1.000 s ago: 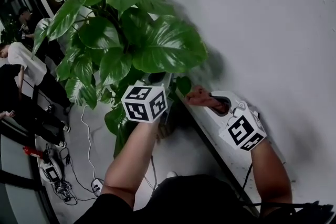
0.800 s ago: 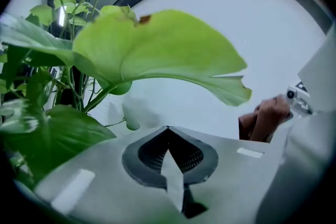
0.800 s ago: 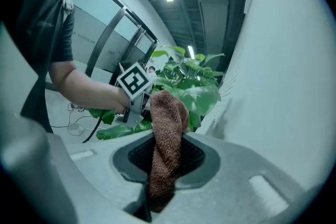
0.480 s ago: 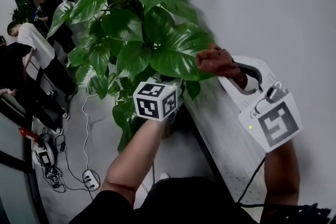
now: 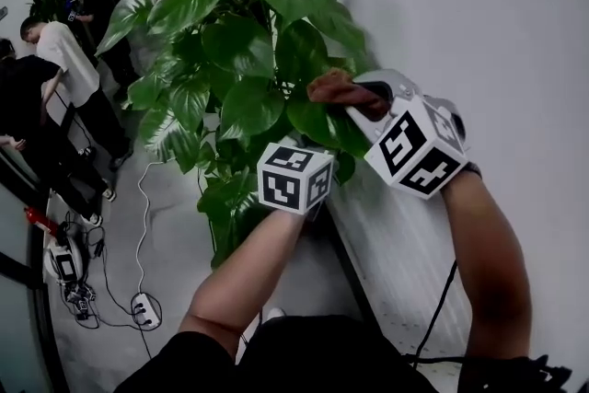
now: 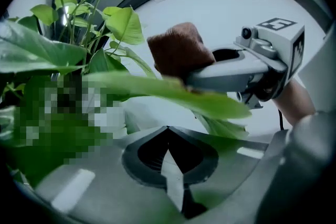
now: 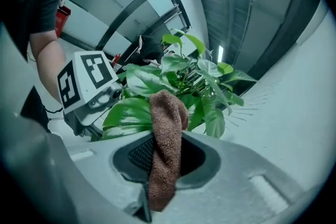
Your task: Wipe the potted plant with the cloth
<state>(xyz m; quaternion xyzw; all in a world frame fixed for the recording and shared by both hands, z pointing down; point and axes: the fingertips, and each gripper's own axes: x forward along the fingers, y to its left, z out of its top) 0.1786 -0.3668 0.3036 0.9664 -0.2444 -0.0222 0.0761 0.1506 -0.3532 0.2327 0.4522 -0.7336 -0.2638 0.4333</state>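
**Wiping under way on one broad leaf**

The right claw (image 7: 164,165) is clamped on the brown terry cloth (image 5: 342,91). The cloth's bunched end rests on a broad green leaf (image 5: 317,122) at the right side of the leafy green potted plant (image 5: 244,41), near the white wall (image 5: 488,32). Wiping looks barely begun, and the many leaves further left seem untouched. The right forearm reaches forward, its claw pointing left into the foliage. The left claw (image 6: 171,178), jaws together on nothing, rises just beneath that leaf and seems to prop it.
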